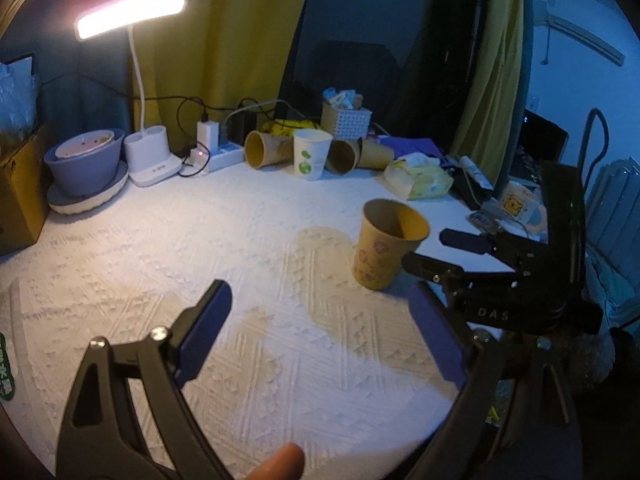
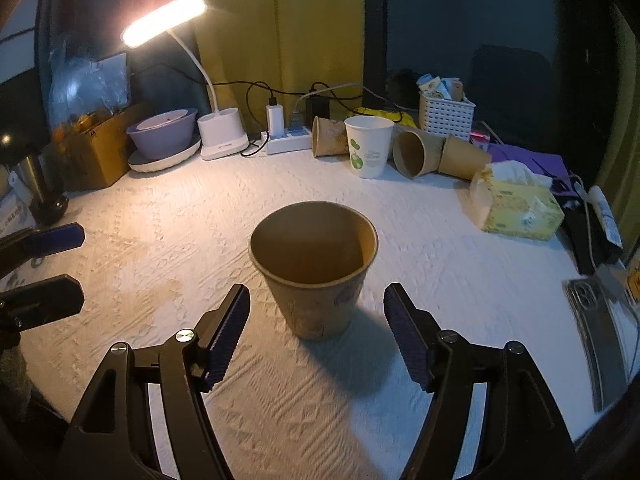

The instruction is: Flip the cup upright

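Note:
A tan paper cup (image 2: 316, 272) stands upright on the white textured tablecloth (image 2: 160, 208), mouth up and empty. My right gripper (image 2: 316, 332) is open, its fingers apart on either side of the cup's base and not touching it. In the left wrist view the same cup (image 1: 386, 244) stands right of centre, with the right gripper (image 1: 432, 248) open beside it. My left gripper (image 1: 320, 324) is open and empty above the cloth, to the left of the cup. It also shows at the left edge of the right wrist view (image 2: 56, 264).
At the back lie three tan cups on their sides (image 2: 330, 136) (image 2: 416, 152) (image 2: 464, 158) around an upright white cup (image 2: 368, 146). A desk lamp (image 2: 220, 136), bowl (image 2: 164, 134), power strip (image 2: 286, 142), white basket (image 2: 446, 114) and tissue pack (image 2: 516, 204) ring the table. A phone (image 2: 600, 328) lies at the right edge.

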A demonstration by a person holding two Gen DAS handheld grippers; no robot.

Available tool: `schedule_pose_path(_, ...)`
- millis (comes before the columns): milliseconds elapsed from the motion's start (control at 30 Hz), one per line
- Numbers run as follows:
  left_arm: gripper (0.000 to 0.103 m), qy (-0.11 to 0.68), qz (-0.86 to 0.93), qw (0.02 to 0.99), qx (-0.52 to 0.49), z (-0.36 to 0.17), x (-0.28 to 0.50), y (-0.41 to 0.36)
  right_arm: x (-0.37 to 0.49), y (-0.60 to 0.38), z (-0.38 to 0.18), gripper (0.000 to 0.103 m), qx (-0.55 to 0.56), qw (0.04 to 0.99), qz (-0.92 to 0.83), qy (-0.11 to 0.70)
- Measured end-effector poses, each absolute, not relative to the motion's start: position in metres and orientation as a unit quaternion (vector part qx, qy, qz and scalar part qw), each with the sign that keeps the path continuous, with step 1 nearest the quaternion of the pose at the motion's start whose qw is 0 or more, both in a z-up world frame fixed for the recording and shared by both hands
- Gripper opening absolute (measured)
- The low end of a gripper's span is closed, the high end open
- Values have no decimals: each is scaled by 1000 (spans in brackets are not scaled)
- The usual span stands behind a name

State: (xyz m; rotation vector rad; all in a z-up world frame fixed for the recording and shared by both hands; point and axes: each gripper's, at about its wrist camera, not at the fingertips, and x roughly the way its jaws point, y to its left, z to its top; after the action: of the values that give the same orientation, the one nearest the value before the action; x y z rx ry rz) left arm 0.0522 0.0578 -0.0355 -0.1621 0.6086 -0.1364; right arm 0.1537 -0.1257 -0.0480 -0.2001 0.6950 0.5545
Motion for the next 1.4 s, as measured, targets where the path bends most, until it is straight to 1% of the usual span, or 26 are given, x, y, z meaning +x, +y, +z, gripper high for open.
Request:
schedule_pose_path(433, 91, 277, -69, 956, -64, -7, 25, 42, 113, -149, -23, 73, -79, 905, 246, 338)
schedule_pose_path(1200, 91, 180, -59, 982, -19, 52, -16, 22, 64, -174, 58, 73, -69, 938, 229, 251)
schedule_pose_path(1400, 91, 162, -57, 985, -29, 59, -25, 25, 56, -178, 71, 73, -71, 942, 230, 232)
